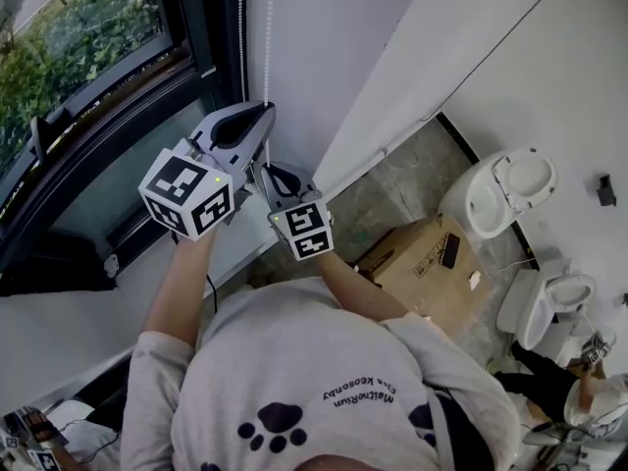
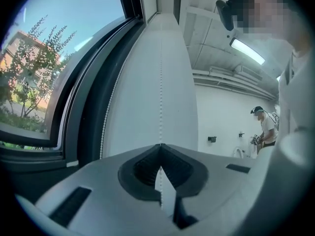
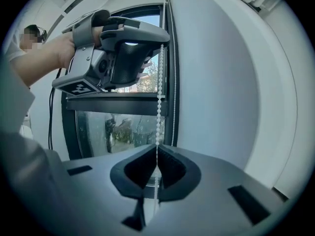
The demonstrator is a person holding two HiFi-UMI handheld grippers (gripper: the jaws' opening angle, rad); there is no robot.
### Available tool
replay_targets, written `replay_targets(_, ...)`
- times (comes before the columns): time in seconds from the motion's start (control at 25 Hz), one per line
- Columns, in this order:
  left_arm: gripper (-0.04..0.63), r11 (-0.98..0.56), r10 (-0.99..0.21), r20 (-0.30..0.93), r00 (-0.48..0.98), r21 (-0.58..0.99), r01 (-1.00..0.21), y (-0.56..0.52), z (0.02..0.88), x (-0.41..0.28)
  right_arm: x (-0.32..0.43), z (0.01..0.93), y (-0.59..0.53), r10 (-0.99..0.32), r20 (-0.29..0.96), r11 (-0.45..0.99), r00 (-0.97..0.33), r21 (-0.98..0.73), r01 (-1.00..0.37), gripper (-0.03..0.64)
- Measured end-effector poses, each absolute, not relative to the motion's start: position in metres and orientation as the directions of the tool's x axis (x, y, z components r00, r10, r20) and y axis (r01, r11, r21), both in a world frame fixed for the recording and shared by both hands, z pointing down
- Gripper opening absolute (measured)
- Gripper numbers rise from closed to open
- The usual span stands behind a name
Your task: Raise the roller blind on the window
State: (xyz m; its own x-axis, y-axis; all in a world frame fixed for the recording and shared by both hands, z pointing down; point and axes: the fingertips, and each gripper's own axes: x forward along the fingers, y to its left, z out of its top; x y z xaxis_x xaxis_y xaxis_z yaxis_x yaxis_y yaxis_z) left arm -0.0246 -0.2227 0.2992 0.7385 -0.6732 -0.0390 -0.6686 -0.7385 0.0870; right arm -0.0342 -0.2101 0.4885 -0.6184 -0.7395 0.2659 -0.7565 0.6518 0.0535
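The right gripper (image 3: 157, 149) has its jaws pressed together on the bead chain (image 3: 159, 112), which runs straight up from them. Higher on the bead chain, the left gripper (image 3: 160, 39) meets it with its jaw tips. A hand (image 3: 66, 48) holds this gripper from left of the chain, with the marker cube (image 3: 81, 86) below it. Just right of the chain hangs a second strand (image 3: 174, 82). Behind the chain is the dark-framed window (image 3: 123, 127), and further right a white wall (image 3: 221, 82).
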Motion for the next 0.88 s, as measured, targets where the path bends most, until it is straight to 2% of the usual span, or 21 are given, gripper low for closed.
replay_targets(0.64, 0.009, -0.710, -0.669, 0.092, 0.737, 0.212, -0.671, -0.213, 0.396, -0.021, -0.023, 0.579, -0.188, -0.676, 0.450, 0.665, -0.583, 0.031, -0.746, 0.012)
replay_targets(0.88, 0.009, -0.713, -0.668, 0.092, 0.739, 0.205, -0.670, -0.211, 0.398, -0.018, -0.023, 0.565, -0.182, -0.659, 0.426, 0.693, -0.620, 0.021, -0.721, 0.032)
